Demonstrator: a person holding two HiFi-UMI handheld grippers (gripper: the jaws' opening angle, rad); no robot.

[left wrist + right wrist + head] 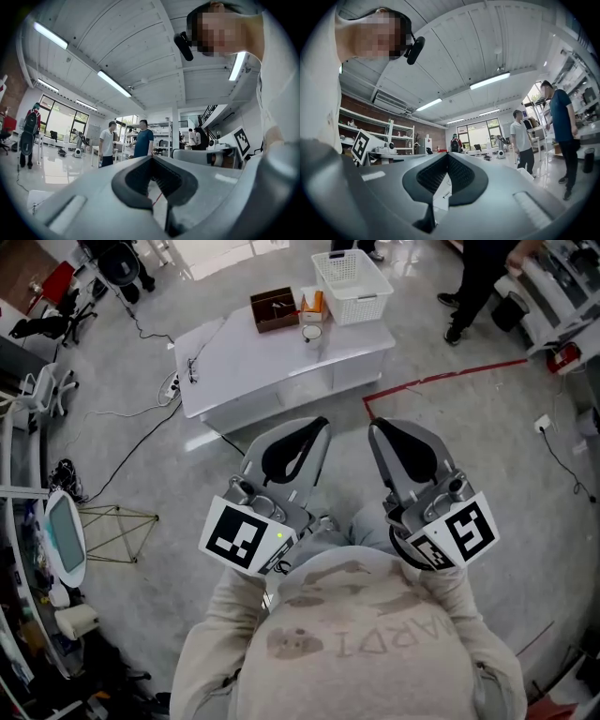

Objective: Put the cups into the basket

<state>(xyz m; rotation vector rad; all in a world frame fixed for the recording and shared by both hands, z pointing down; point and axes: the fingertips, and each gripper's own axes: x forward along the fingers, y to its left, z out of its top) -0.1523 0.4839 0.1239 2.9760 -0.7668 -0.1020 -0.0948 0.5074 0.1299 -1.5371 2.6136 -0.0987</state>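
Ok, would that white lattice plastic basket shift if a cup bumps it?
The white lattice plastic basket looks light, its walls mostly holes, so probably yes. The glossy white table would likely let it slide rather than tip, since it looks low and wide.

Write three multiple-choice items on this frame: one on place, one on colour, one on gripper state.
1. Where is the white basket?
A. on the white table, right of the box
B. on the floor by the person's feet
C. on a wall shelf

2. What colour is the box?
A. blue
B. brown
C. green

3. How are the left gripper and right gripper?
A. both wide open
B. each shut on a cup
C. both shut, nothing between the jaws

Answers:
1 A, the head view shows it at the table's far end beside the box.
2 B, its walls are dark brown.
3 C, each gripper view shows the jaw tips together and nothing held.
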